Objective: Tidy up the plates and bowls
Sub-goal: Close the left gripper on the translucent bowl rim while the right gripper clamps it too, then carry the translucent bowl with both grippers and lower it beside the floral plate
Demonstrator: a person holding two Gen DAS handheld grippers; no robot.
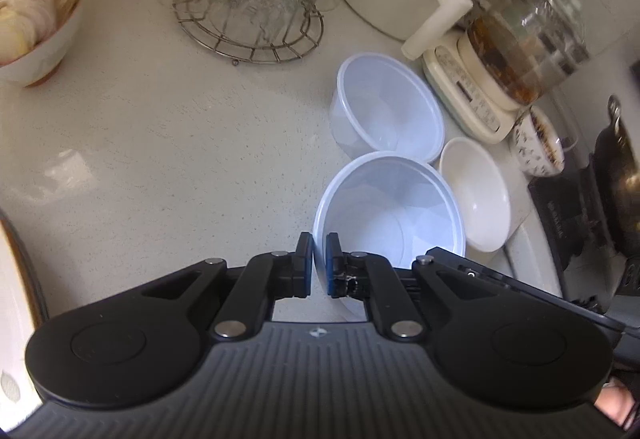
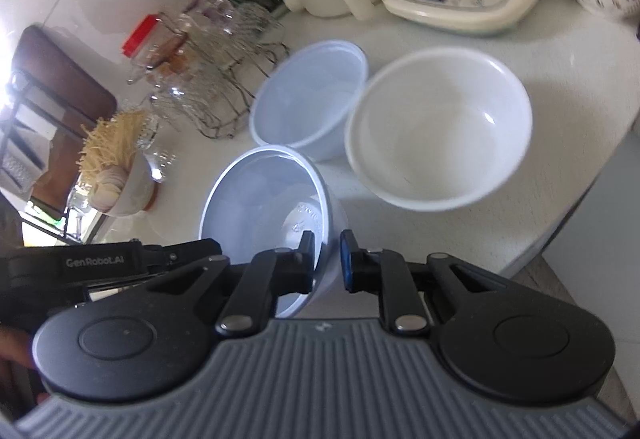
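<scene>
Translucent white plastic, thin-walled and round: the near plastic bowl [image 1: 390, 211] sits tilted in the left wrist view, its rim pinched between the left gripper [image 1: 319, 265], whose fingers are drawn narrow on either side of the wall, one inside, one outside. The bowl mouth opens away from the fingers toward a second translucent plastic bowl [image 1: 386, 107], which stands just beyond it on the pale speckled counter [image 1: 160, 143], apparently rim against rim. A white glazed ceramic bowl [image 1: 476, 195] stands just right of the held one, near the counter's right edge. Nesting the held bowl into its twin looks like the step in hand. Whether the held bowl's base is clear of the counter is hidden behind the gripper body.

From the right wrist view, the right gripper [image 2: 327, 261] brackets the same near bowl's [image 2: 266, 207] wall with its fingers narrow, yet a gap shows at the right pad, so contact is uncertain. The second plastic bowl [image 2: 308, 95] lies ahead; the ceramic bowl [image 2: 438, 127] ahead and rightward, blurred.
</scene>
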